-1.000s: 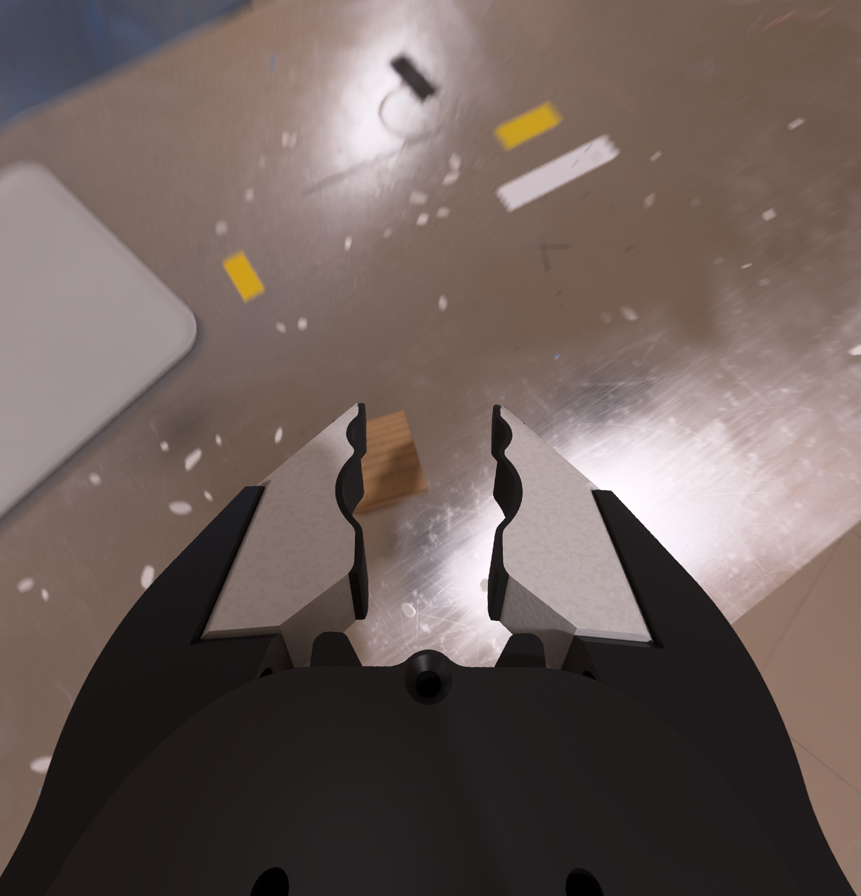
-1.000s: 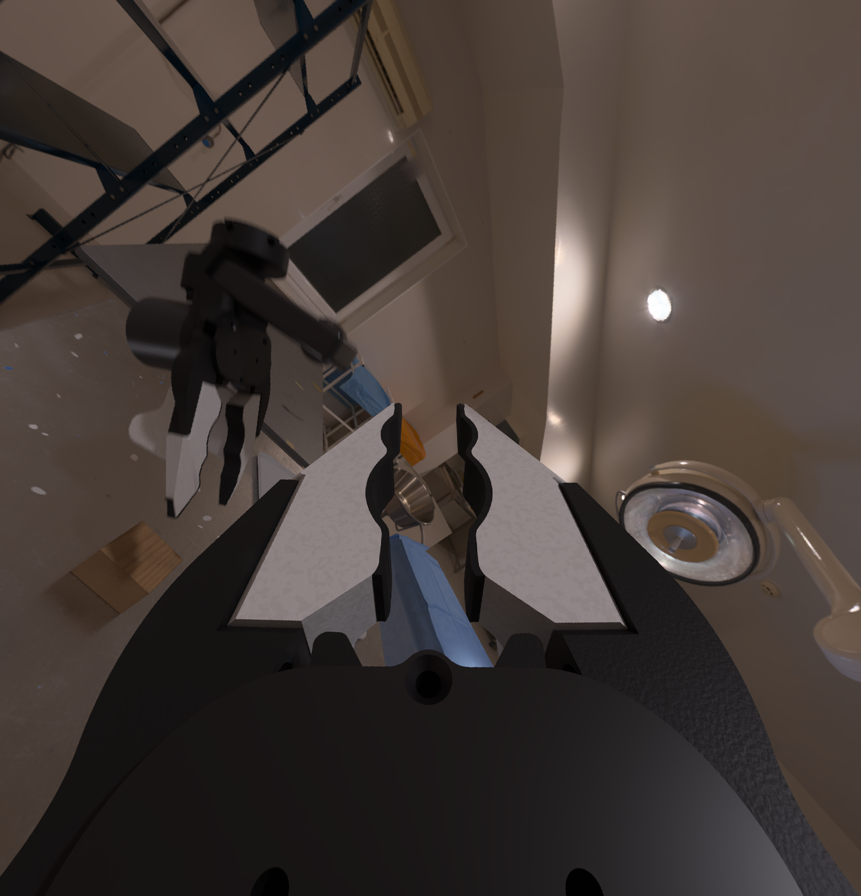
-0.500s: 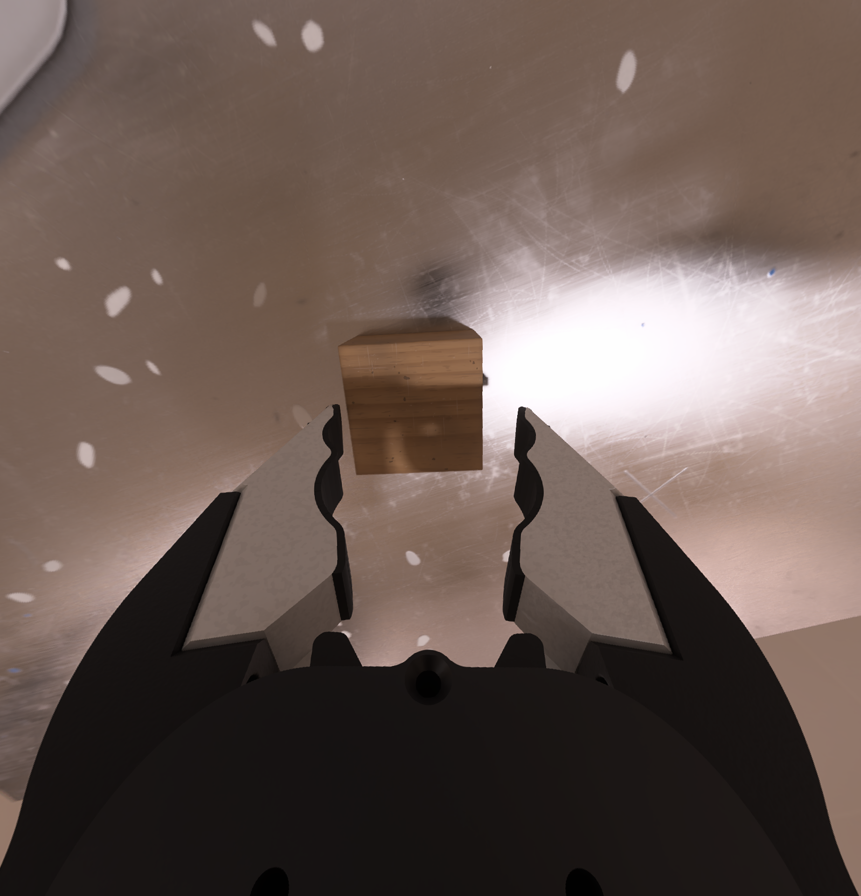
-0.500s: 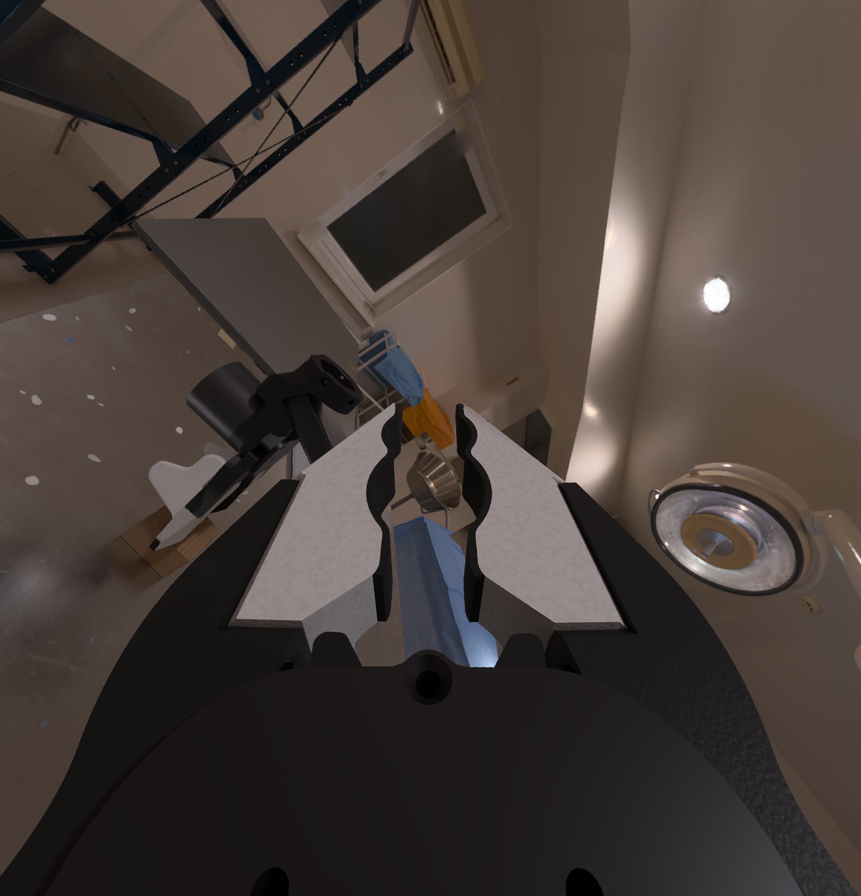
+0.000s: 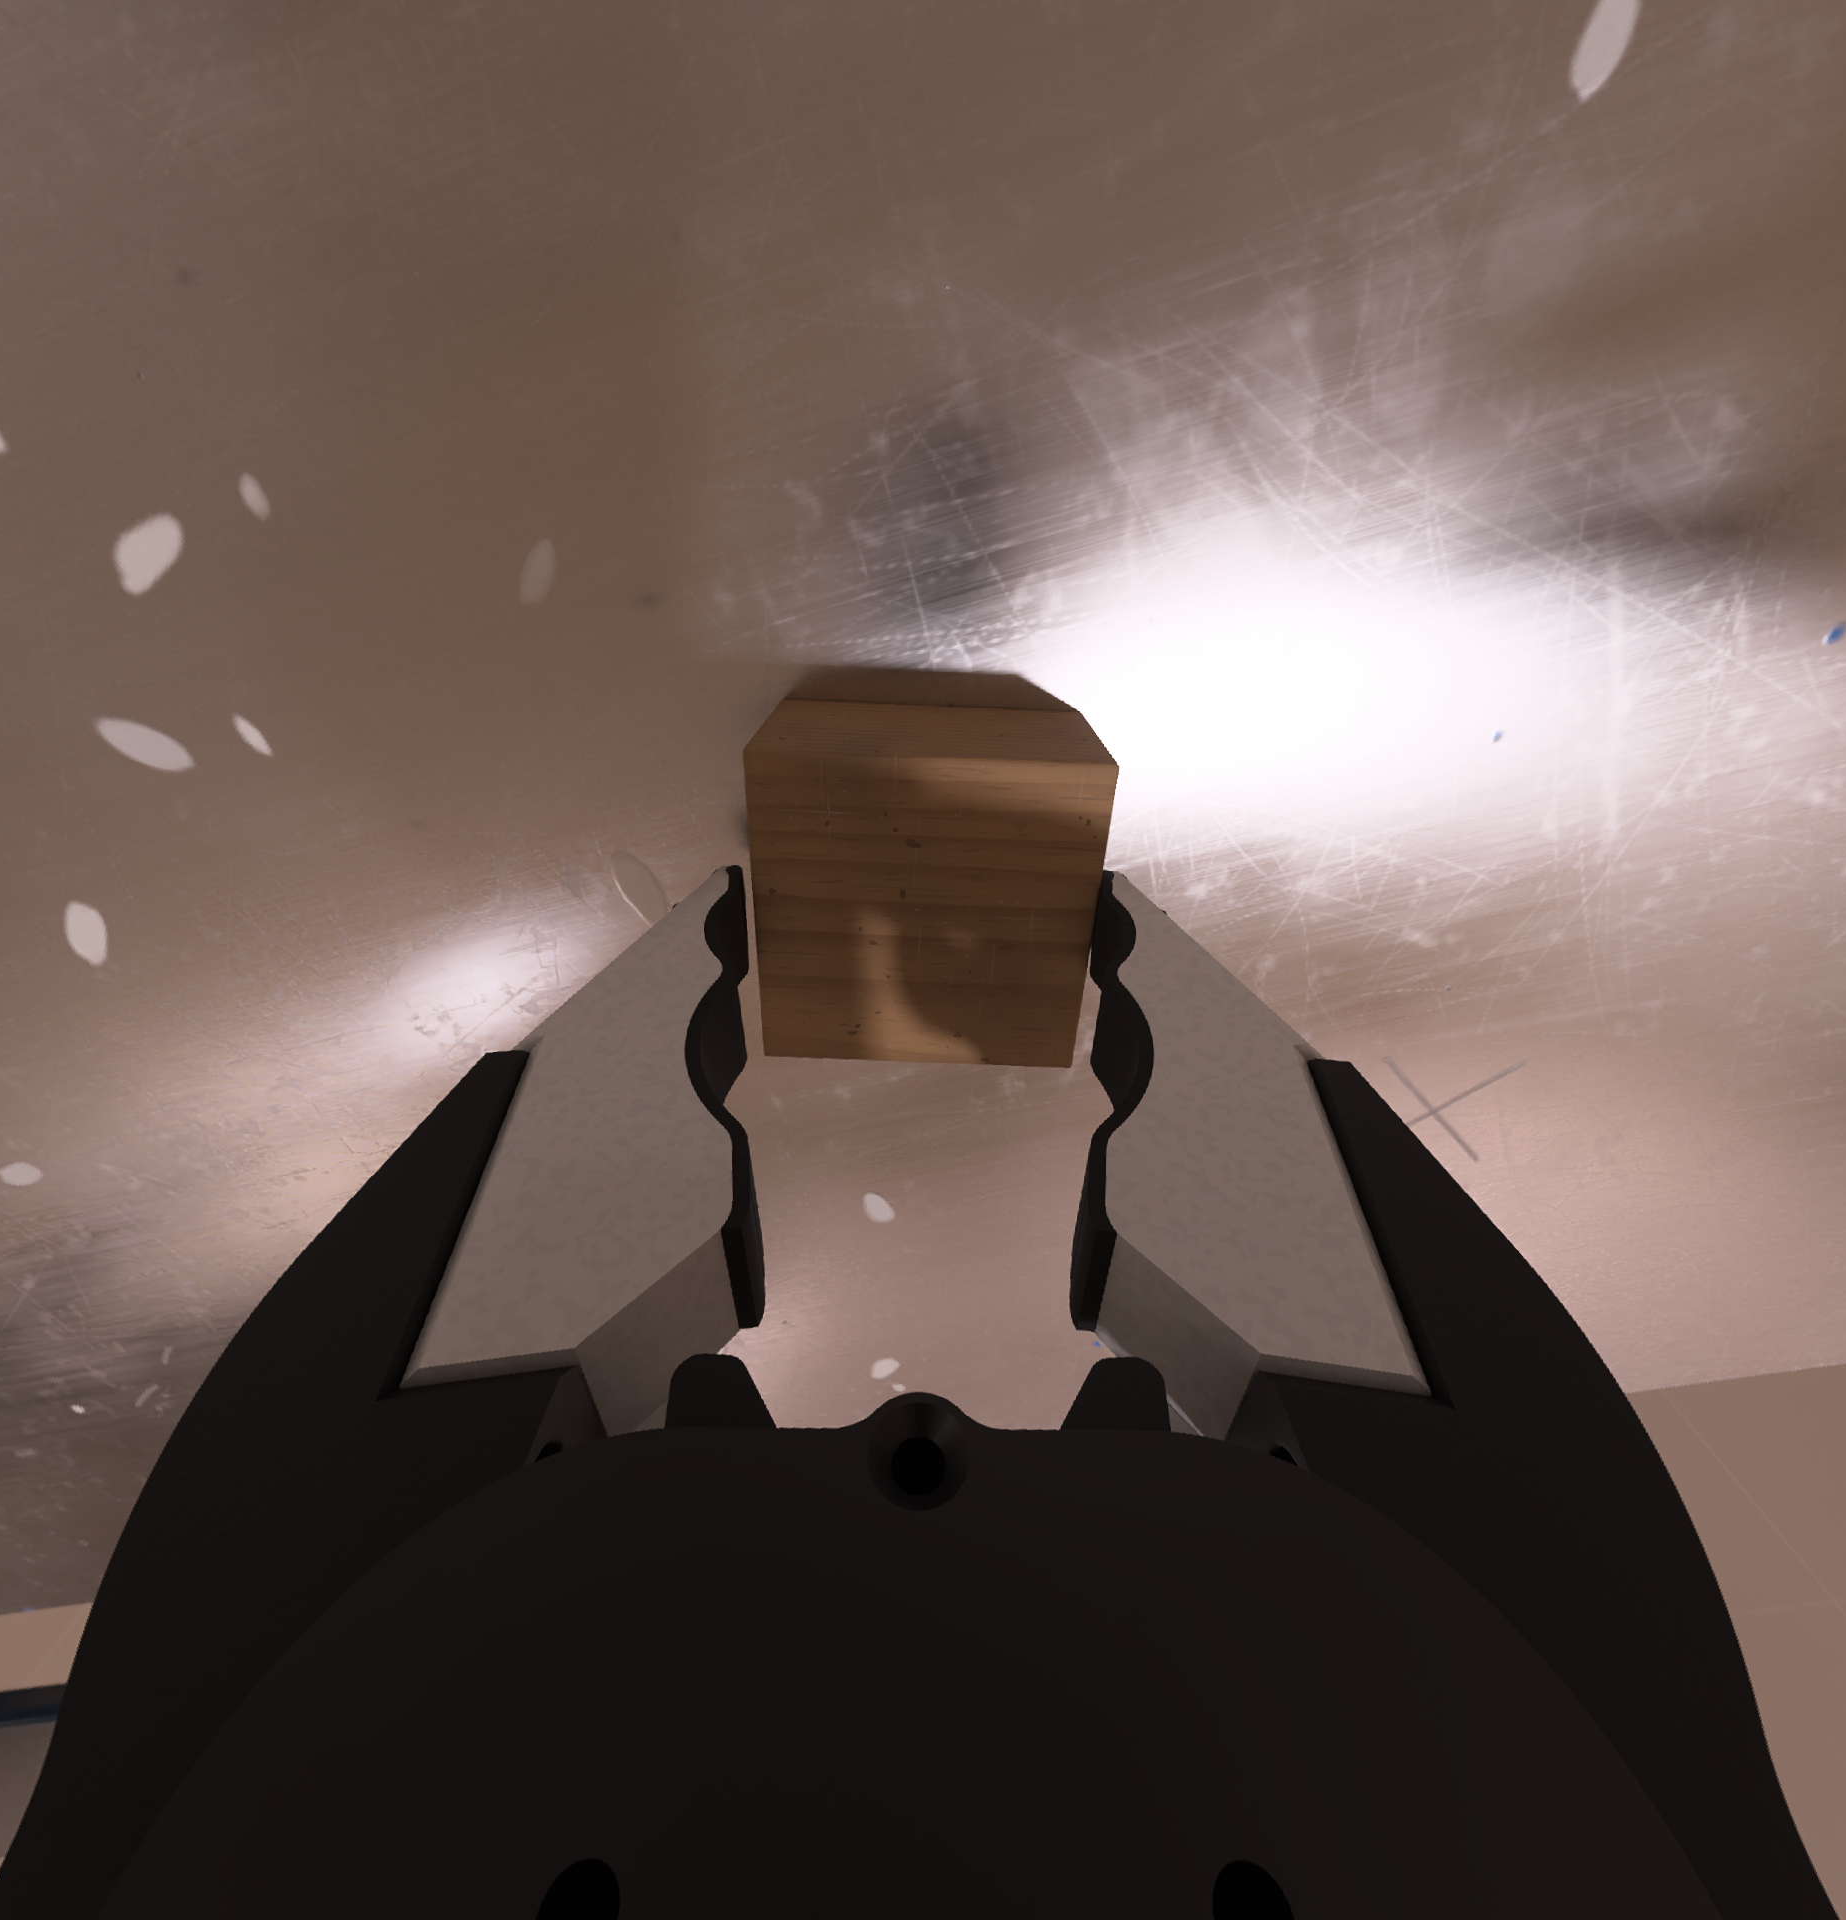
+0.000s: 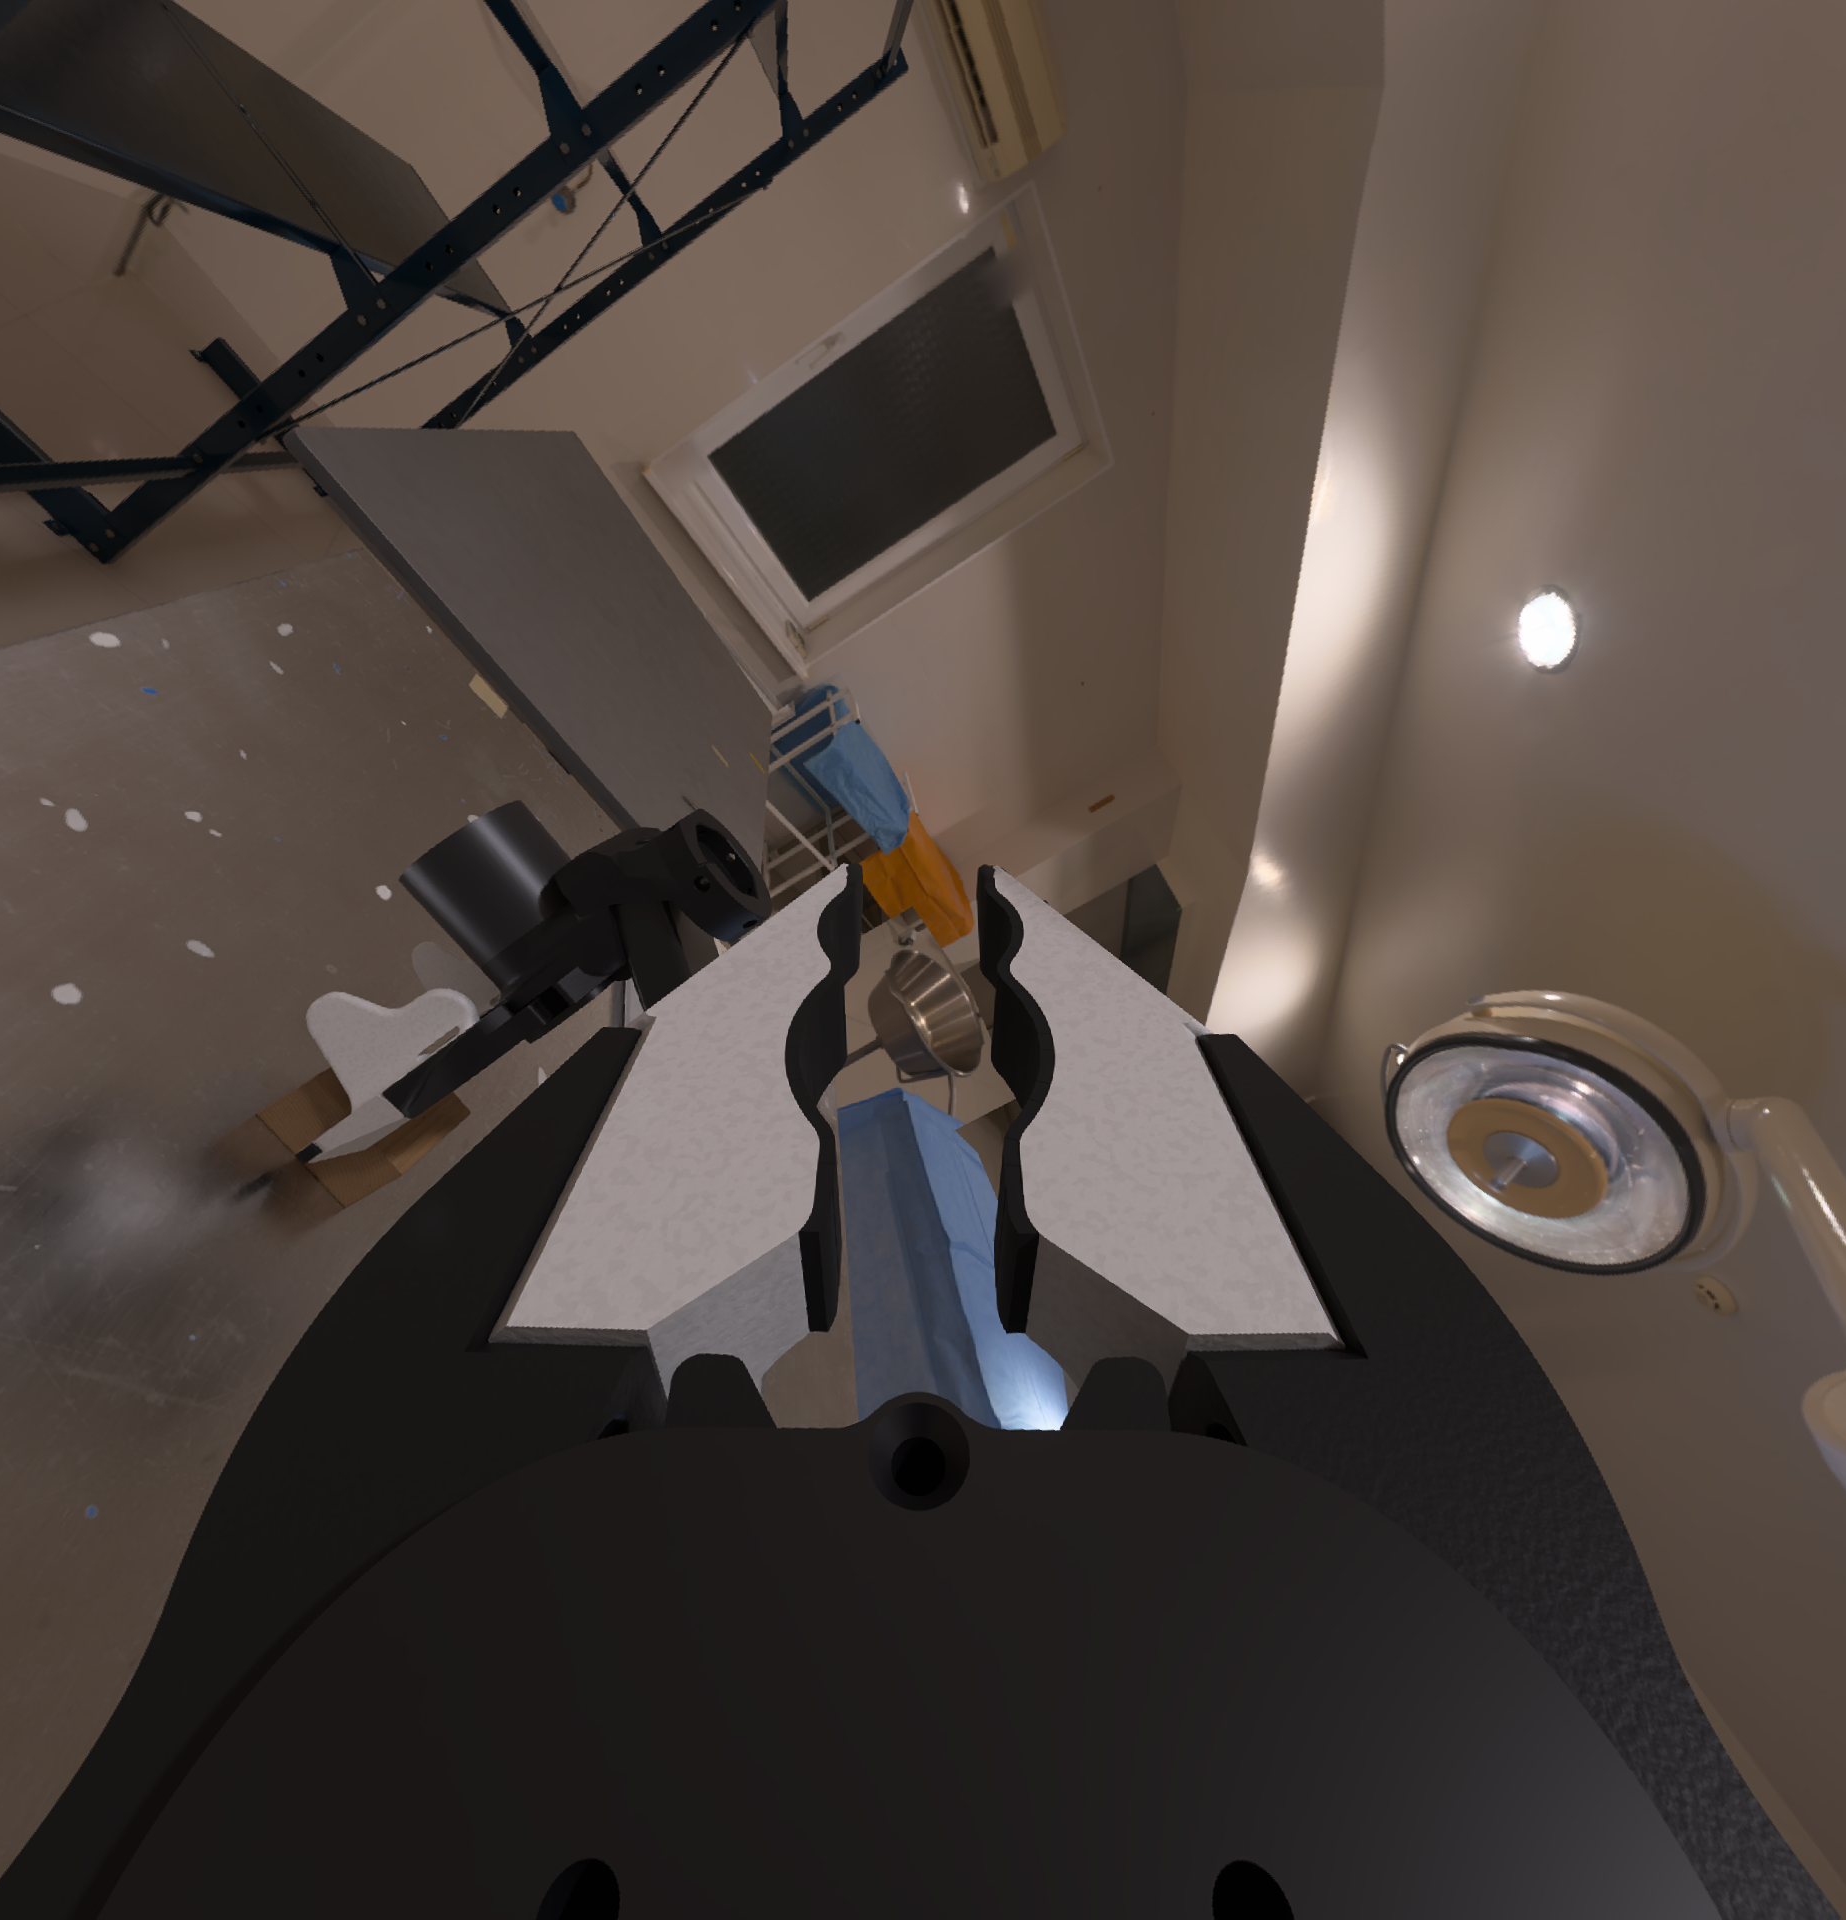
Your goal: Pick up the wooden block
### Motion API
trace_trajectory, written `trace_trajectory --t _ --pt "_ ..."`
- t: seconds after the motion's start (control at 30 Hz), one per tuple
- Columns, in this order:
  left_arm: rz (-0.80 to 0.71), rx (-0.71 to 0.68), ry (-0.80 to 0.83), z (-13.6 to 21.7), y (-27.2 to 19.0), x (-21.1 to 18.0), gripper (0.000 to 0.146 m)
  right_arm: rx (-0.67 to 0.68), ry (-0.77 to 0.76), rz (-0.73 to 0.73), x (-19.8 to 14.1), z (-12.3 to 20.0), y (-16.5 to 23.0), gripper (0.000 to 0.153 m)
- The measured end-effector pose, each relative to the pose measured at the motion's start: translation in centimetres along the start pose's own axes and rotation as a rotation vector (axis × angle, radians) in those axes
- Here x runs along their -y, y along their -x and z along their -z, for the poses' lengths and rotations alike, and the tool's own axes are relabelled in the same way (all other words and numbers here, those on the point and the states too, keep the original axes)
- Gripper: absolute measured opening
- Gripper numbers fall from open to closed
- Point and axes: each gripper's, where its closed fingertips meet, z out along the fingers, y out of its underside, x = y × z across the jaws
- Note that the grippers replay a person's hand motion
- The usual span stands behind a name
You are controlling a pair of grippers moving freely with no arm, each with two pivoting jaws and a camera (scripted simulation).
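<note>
The wooden block (image 5: 929, 821) rests on the scratched metal table (image 5: 1314, 416), seen in the left wrist view. My left gripper (image 5: 919, 894) is open, and its two fingertips straddle the near part of the block, close to its left and right sides. The block's near face is in shadow. In the right wrist view the block (image 6: 379, 1169) shows at the left with the left gripper (image 6: 347, 1112) down over it. My right gripper (image 6: 916, 883) is off to the side, points away into the room, and holds nothing; its jaws stand a narrow gap apart.
White flecks (image 5: 145, 551) dot the table. The table's front edge (image 5: 1521, 1392) runs just behind the left gripper. In the right wrist view there are a round lamp (image 6: 1532, 1153), a steel bowl (image 6: 924, 1013), a blue drape (image 6: 919, 1195) and a grey panel (image 6: 545, 582).
My left gripper has come down and forward, so the block now sits between its fingertips instead of ahead of them. The right gripper has tilted slightly and kept the same gap.
</note>
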Motion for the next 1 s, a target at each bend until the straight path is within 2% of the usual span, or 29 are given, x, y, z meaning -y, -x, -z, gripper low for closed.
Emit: trace_trajectory --t 0.43,0.63,0.8,1.0 --pt "-0.041 -0.011 0.046 -0.1 -0.2 -0.6 0.066 0.021 0.034 0.000 -1.0 -0.7 0.6 0.022" --pt "-0.027 -0.084 0.044 0.8 -0.5 -0.3 0.066 0.047 0.048 -0.018 -1.7 -1.9 1.6 0.022" --pt "-0.031 -0.076 0.040 3.6 0.3 0.0 0.066 0.064 0.038 -0.067 -1.9 -3.4 2.8 0.022" --pt "0.001 -0.103 0.002 9.9 1.5 0.6 0.066 0.028 -0.032 -0.193 -1.3 -5.5 4.0 0.022"
